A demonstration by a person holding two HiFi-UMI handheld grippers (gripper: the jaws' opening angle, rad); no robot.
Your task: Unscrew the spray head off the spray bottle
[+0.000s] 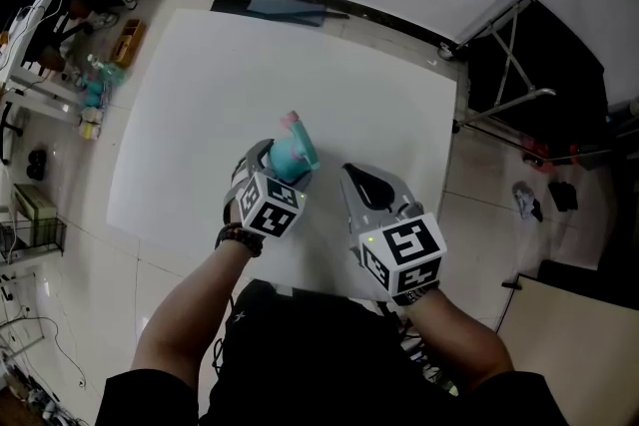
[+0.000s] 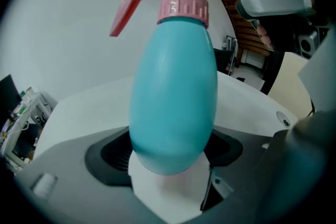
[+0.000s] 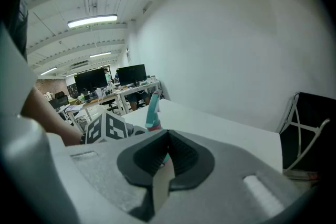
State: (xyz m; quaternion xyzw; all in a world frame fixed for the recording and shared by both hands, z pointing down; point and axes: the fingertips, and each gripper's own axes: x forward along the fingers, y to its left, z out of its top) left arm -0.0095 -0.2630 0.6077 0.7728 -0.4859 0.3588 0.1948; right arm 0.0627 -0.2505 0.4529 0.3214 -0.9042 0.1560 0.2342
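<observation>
Bottle's ribbed collar (image 2: pixel 182 8) — left gripper view

- Left gripper (image 1: pixel 280 165): jaws set wide and clamped on the body of the spray bottle (image 1: pixel 296 153), one pad on each flank. Gripper angled downward.
- Left forearm (image 1: pixel 185 314): bare, extended from below and left of the bottle, with a dark band (image 1: pixel 238 236) at the wrist.
- Right gripper (image 1: pixel 351 173): jaws fully together, nothing between them. Tip sits just right of the bottle, clear of it, angled downward.
- Right forearm (image 1: pixel 461 326): bare, extended from below and right of the bottle.
</observation>
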